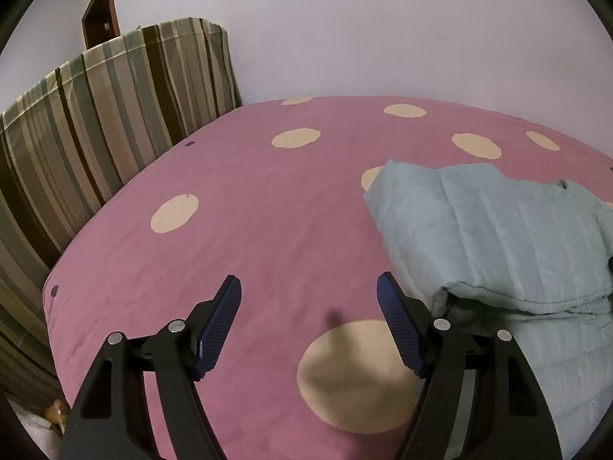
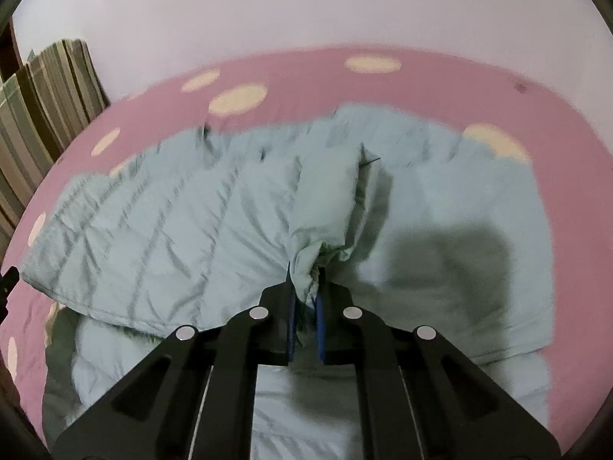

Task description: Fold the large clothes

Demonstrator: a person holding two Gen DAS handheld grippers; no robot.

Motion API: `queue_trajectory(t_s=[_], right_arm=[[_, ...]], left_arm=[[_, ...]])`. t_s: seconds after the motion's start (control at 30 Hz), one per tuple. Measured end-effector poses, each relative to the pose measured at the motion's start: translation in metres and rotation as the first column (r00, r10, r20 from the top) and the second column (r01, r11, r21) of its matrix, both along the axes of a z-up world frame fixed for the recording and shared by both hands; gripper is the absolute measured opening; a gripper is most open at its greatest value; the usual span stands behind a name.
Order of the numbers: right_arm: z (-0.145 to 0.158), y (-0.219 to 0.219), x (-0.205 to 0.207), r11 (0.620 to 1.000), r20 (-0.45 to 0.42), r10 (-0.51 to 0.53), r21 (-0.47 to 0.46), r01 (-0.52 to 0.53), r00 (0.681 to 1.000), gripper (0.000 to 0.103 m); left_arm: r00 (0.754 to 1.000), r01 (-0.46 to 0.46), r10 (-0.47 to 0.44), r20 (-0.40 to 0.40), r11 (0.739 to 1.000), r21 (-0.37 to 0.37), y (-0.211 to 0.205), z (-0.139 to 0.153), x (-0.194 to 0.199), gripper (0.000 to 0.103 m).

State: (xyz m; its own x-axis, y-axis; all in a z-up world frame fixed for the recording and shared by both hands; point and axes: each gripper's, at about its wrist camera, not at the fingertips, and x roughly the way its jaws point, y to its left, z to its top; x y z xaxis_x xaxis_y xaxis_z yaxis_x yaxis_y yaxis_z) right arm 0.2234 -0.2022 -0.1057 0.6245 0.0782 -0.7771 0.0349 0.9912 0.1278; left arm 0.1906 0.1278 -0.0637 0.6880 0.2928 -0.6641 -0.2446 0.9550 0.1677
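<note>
A pale blue quilted jacket (image 2: pixel 199 222) lies spread on a pink bedcover with cream dots (image 2: pixel 440 88). My right gripper (image 2: pixel 305 287) is shut on a bunched fold of the jacket, which rises as a ridge (image 2: pixel 329 199) from between the blue pads. In the left wrist view the jacket (image 1: pixel 494 237) lies folded over at the right. My left gripper (image 1: pixel 308 287) stands open over the bare bedcover (image 1: pixel 249 230), just left of the jacket's edge, with nothing between its fingers.
A striped cushion or headboard (image 1: pixel 107 115) stands along the bed's left side, against a plain pale wall (image 1: pixel 383 30). A brown door (image 1: pixel 100 11) shows behind it. The bed's left edge (image 1: pixel 51 291) drops away near the left gripper.
</note>
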Motion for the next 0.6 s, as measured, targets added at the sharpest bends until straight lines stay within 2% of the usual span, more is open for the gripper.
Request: queue_trajectory(t_s=[0.1,0.2,0.4,0.6], right_arm=[[0.017,-0.020,-0.007,0.998,0.058,-0.047,-0.038,0.049,0.997,0.007],[0.019,-0.048,-0.009,0.991,0.065,-0.102,-0.076,0.107,0.993,0.007],[-0.009,-0.097,-0.010,0.981,-0.008,-0.177,-0.087,0.176,0.984,0.007],[-0.033,-0.108,-0.015,0.978,-0.050,-0.191,-0.090,0.186,0.980,0.008]], left_arm=[[1.000,0.023,-0.023,0.011,0.999,-0.025,-0.005,0.004,0.004,0.072],[0.998,0.055,-0.054,0.008,0.997,-0.051,-0.017,0.005,0.014,0.072],[0.992,0.122,-0.123,-0.020,0.992,-0.043,-0.055,-0.006,0.040,0.072],[0.984,0.144,-0.145,-0.107,0.989,-0.014,-0.080,-0.035,0.065,0.072]])
